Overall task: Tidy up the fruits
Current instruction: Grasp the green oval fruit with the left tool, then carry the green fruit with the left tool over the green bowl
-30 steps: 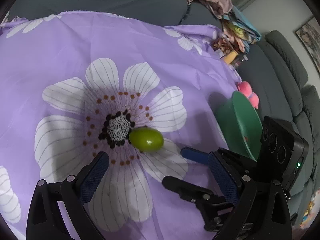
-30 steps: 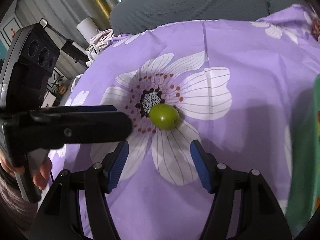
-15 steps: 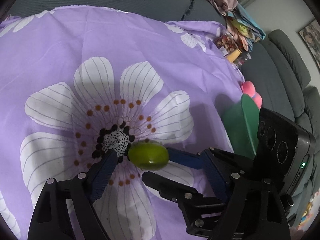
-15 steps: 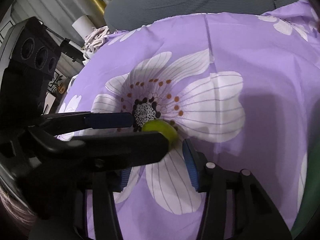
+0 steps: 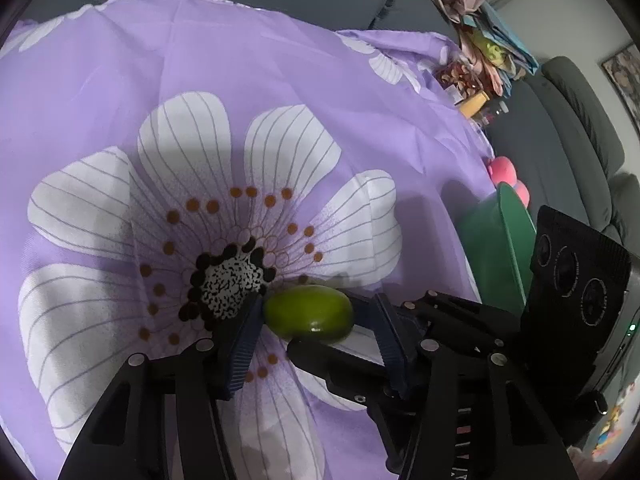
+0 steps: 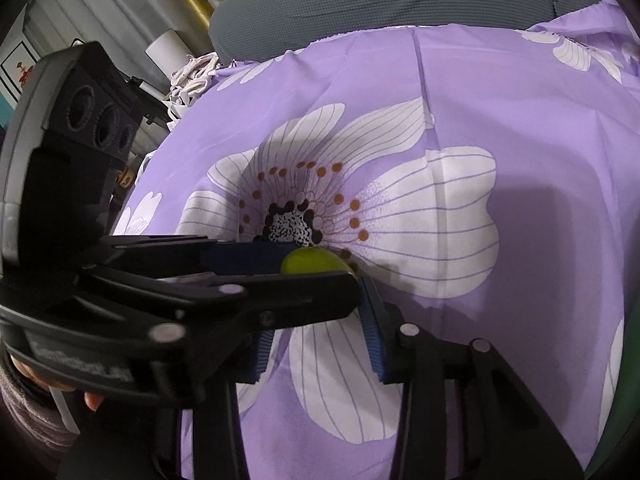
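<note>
A small green fruit (image 5: 309, 314) lies on a purple cloth (image 5: 240, 80) with big white flowers, right by the dark middle of one flower. The left gripper (image 5: 312, 330) has its two blue pads around the fruit, one on each side. The left pad touches the fruit, and the right pad is at its other end, so it looks like it is pinching it (the far side is partly hidden). The right gripper (image 6: 316, 336) sits just behind, with its fingers spread apart and nothing between them. The left gripper's black finger crosses in front of it. A green bowl (image 5: 500, 256) stands near the cloth's edge, with pink balls (image 5: 502, 170) behind it.
</note>
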Available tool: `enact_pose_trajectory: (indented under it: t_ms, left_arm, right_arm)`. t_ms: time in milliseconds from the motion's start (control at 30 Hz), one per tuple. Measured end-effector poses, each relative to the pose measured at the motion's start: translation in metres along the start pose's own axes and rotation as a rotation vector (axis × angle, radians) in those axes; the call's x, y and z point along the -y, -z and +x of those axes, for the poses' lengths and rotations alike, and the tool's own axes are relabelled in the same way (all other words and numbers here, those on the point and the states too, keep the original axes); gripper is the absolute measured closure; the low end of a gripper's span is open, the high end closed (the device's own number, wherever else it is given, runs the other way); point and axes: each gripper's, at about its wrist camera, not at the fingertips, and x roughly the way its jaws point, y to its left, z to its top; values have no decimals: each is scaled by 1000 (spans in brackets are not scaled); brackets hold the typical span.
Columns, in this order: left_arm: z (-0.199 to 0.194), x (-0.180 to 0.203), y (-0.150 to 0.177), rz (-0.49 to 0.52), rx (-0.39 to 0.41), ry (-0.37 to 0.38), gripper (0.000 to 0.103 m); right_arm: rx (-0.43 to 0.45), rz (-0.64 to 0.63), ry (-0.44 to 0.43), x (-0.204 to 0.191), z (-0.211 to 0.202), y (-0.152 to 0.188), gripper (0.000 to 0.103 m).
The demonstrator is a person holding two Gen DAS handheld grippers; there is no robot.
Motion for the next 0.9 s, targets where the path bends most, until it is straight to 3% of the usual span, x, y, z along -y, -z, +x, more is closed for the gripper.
enact_pose_trajectory:
  t_ms: [100,333,900]
  left_arm:
    - [-1,-1,0,0,4,-2,53]
    - [-6,5,1,30,16,-14,54]
    - [-38,56,20,147,87,-16,54]
  right_arm:
    - [1,-1,-1,0,0,0,64]
    - [16,-4,4,-4,-3,2,65]
    - [124,-24,-2,-21,-57,19,65]
